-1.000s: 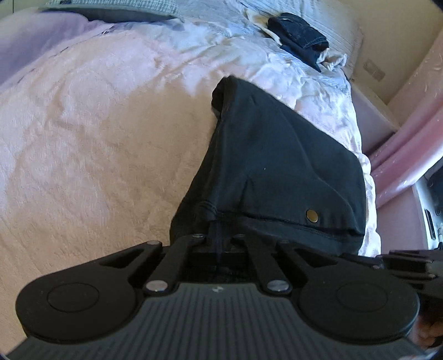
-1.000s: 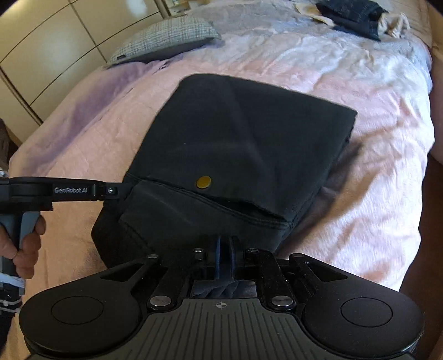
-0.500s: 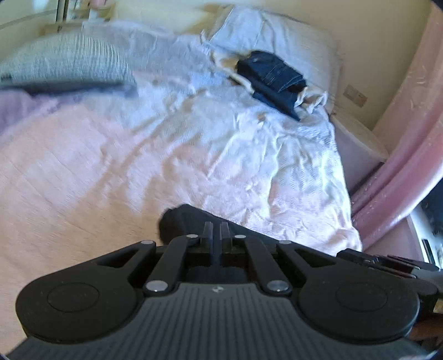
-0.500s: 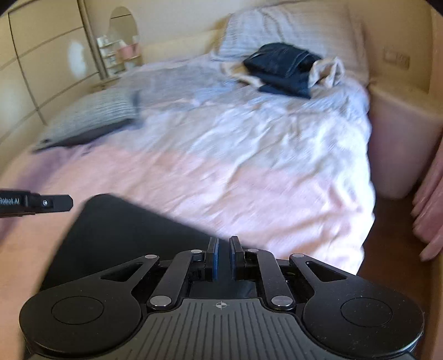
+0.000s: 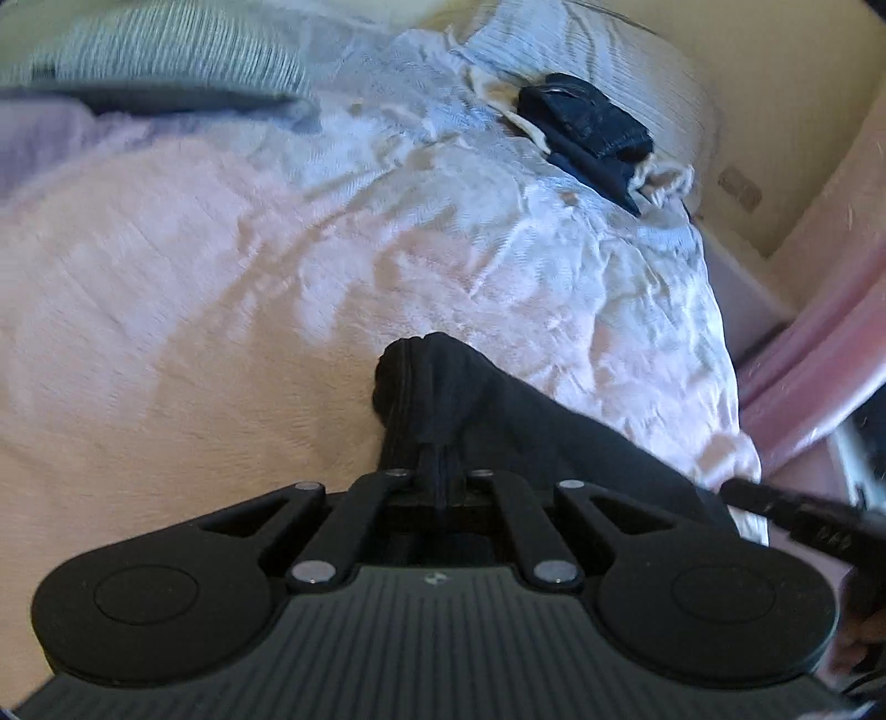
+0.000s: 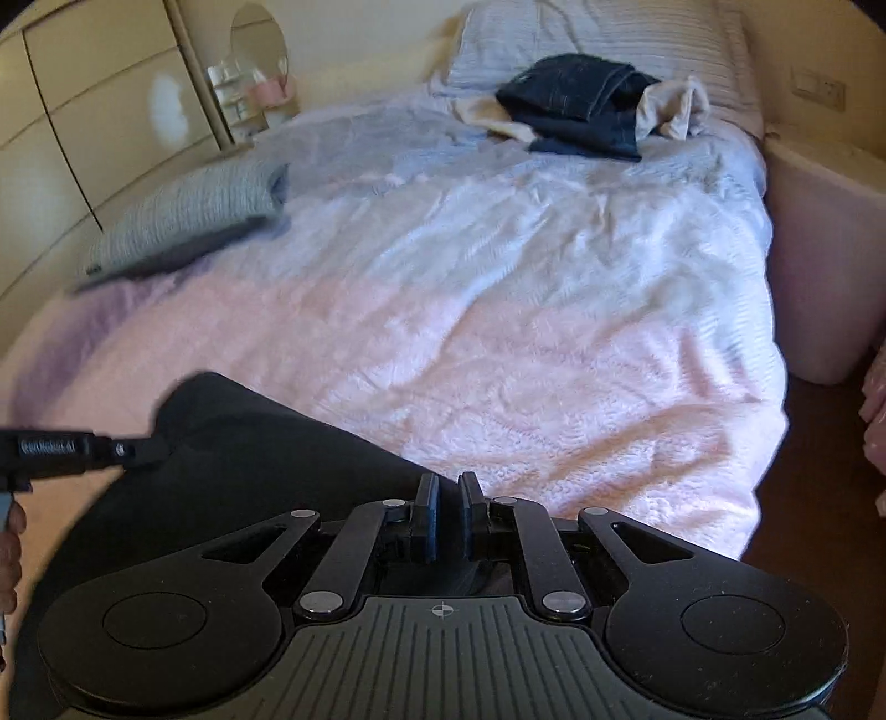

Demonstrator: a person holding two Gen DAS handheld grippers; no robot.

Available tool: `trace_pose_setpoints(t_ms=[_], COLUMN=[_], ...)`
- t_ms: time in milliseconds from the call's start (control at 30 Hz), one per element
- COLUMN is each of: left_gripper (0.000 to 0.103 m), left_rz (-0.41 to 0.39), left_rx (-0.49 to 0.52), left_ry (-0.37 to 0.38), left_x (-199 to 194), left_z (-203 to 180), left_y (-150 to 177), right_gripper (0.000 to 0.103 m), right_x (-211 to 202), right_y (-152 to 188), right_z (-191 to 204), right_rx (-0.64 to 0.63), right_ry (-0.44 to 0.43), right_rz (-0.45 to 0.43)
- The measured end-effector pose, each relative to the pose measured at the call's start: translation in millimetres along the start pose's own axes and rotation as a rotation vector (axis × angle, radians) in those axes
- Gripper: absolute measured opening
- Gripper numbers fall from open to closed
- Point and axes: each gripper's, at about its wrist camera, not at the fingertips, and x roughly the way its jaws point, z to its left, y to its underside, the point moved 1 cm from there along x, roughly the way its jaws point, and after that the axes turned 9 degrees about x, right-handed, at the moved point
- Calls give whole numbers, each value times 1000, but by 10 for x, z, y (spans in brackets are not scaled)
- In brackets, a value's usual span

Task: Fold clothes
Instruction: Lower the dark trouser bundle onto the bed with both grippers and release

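Folded black trousers (image 5: 531, 421) lie on the pink blanket (image 5: 166, 332) at the near end of the bed. My left gripper (image 5: 440, 471) is shut on a bunched edge of them, and it also shows in the right wrist view (image 6: 138, 448) pinching the trousers' far left corner. In the right wrist view the trousers (image 6: 266, 471) spread below and left of my right gripper (image 6: 447, 493). Its fingers stand almost together with a thin gap; whether cloth is between them is hidden.
A folded dark blue garment (image 6: 576, 105) rests on a beige one near the pillow (image 6: 598, 33) at the head of the bed. A grey checked cushion (image 6: 188, 210) lies at the left. Wardrobe doors (image 6: 83, 111) stand at left and a pink curtain (image 5: 819, 310) at right.
Both grippers lifted and tilted up from the trousers' waistband, so the views swung toward the head of the bed. The left one now pinches a bunched edge of the trousers.
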Motion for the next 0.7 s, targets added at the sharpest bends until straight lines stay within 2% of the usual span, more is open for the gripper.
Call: trace_pose_setpoints(t_ms=[67,133,200,300,400,467,533,600,700], left_gripper=[2,2,2,3,1,2,5,3,1], left_rz=[-2,30,75,42,12,-2,31,127,92], left_rx=[32,52,49,-95,-122,-125,-100,-105,-165], left_ry=[-6,-29,-104,-112,-152,-155,-179,-251,-276], left_x=[-207,-292,-254,-360,-551,-658,-668,-644,-957], left_z=[-89,-162,-130,13,-18,-60,-82,-36,-63], left_y=[60,248,508,742,728,724,787,917,947], right_gripper=[11,11,11,11,11,11,11,11,11], right_x=[-185,-292,-280,-291,-435,-474,-470,-516,-705], right_y=[104,248,457,618,538,599,744,825,755], right_z=[120,237,326,437,460,463,498,585,650], right_rx=[-19,-52,-100,-199,-169,-157,-192,-249,-217], right_ry=[-39,-63,-57,-20,-43,-56,-37,-12,-48], right_rz=[19,52,114,135,118,137,169,179,187])
